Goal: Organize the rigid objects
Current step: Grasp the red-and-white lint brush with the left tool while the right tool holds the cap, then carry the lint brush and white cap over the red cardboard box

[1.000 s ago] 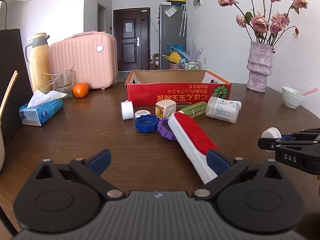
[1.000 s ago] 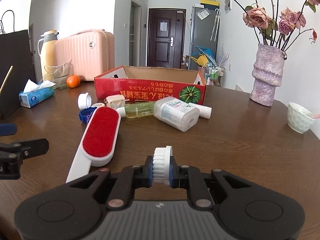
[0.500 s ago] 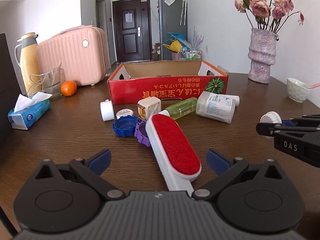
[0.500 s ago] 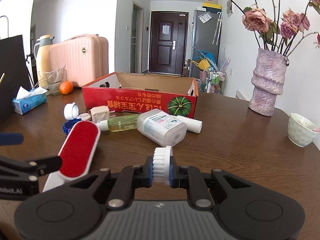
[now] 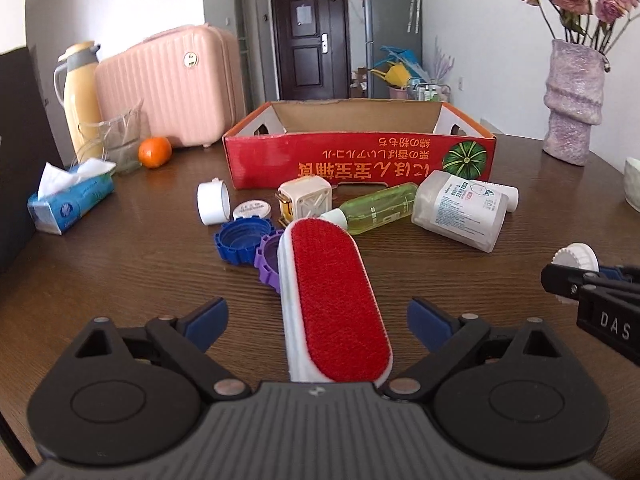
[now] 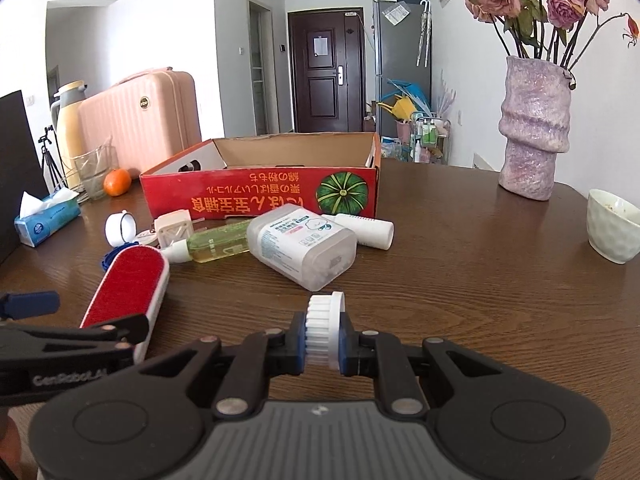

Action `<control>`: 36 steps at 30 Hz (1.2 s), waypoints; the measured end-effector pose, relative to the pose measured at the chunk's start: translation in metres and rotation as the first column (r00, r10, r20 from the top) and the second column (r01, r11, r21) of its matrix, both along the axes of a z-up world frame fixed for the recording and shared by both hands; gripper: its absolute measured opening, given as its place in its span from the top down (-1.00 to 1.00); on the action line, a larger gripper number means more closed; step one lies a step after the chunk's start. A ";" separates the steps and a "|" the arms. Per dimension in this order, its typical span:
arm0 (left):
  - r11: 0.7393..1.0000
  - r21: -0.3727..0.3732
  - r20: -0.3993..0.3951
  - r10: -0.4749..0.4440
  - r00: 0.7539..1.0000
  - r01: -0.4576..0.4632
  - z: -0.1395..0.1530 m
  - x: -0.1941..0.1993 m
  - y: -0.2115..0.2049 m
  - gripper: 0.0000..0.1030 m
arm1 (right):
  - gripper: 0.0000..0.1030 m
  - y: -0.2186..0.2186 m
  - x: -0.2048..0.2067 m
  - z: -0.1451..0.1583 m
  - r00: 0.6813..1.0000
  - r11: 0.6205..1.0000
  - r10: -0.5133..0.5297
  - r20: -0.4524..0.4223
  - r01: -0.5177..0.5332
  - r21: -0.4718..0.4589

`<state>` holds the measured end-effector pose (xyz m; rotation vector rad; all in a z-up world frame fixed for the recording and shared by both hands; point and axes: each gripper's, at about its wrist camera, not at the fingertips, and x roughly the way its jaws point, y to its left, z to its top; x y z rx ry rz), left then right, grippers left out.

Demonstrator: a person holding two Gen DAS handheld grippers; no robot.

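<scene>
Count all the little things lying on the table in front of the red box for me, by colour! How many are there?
White or cream: 4 (white cap, flat lid, cube-shaped block, big bottle)
Blue: 1 (blue cap)
Purple: 1 (purple cap)
Green: 1 (green bottle)
Red: 1 (lint brush)
Total: 8

The right claw (image 6: 322, 339) grips a white ribbed cap (image 6: 323, 330) edge-on between its blue pads above the wooden desk (image 6: 460, 280). Ahead lie a frosted white bottle (image 6: 302, 246), a green bottle (image 6: 216, 243) and a white tube (image 6: 366, 230), in front of the open red box (image 6: 264, 196). At left the red lint brush (image 6: 128, 286) lies flat, with the left claw (image 6: 60, 320) beside its near end.
</scene>
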<state>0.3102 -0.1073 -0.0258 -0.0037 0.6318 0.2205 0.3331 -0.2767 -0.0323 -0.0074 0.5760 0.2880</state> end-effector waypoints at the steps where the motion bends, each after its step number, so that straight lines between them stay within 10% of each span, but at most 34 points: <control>1: 1.000 -0.003 -0.007 0.008 1.000 -0.008 -0.001 0.002 -0.001 -0.81 | 0.72 0.000 0.000 0.000 1.000 1.000 -0.002 0.002 0.002 0.003; 11: 0.999 -0.047 -0.093 0.012 0.996 -0.017 -0.016 0.012 -0.003 -0.15 | 0.72 0.001 -0.002 -0.001 1.000 0.999 -0.027 -0.010 0.027 0.024; 36: 0.981 -0.156 0.005 -0.114 0.993 0.113 0.013 -0.019 0.026 -0.14 | 0.72 0.017 -0.021 0.005 0.997 0.994 -0.074 0.017 0.072 0.079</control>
